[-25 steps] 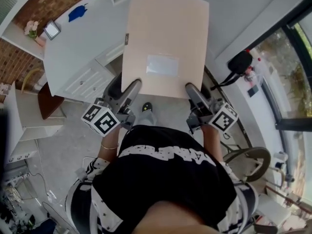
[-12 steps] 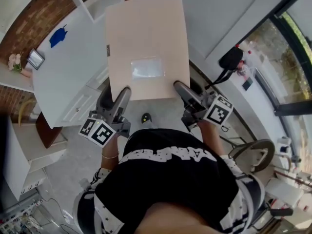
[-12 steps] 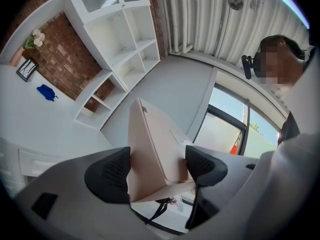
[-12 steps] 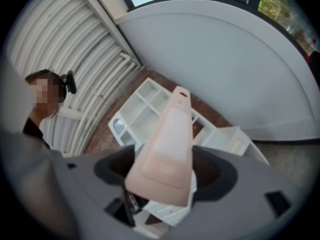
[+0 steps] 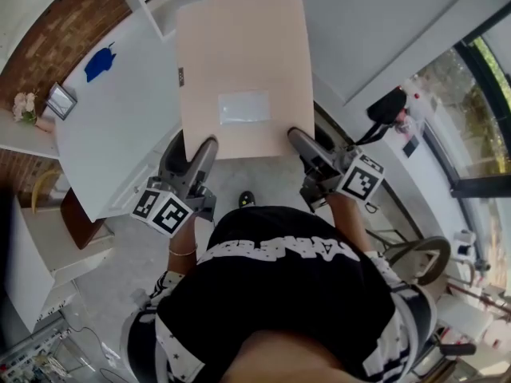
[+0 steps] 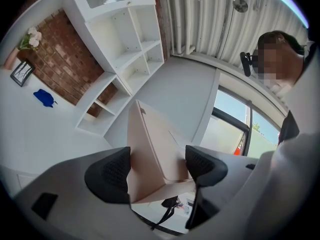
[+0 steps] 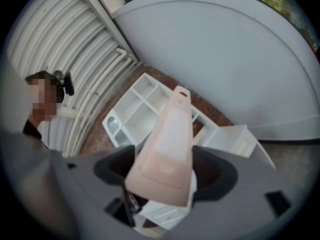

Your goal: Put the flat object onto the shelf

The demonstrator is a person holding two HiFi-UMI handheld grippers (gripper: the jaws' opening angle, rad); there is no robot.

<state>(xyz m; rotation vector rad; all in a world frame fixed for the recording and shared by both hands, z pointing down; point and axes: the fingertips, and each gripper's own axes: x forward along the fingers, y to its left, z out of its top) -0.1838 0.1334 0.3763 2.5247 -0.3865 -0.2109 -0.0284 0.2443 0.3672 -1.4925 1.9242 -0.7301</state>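
Head view looks steeply down; both gripper views look closely along their jaws; all show the white shelf unit (image 6: 125, 49).

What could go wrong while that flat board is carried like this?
The left gripper and right gripper pinch the board only at its near edge, so it could tilt or slip out. It also hides much of the view ahead, so its far edge might knock the shelf or the table.

Both arms reach forward. The left gripper (image 5: 200, 147) and right gripper (image 5: 298, 139) clamp their jaws on the flat panel (image 5: 239, 62)
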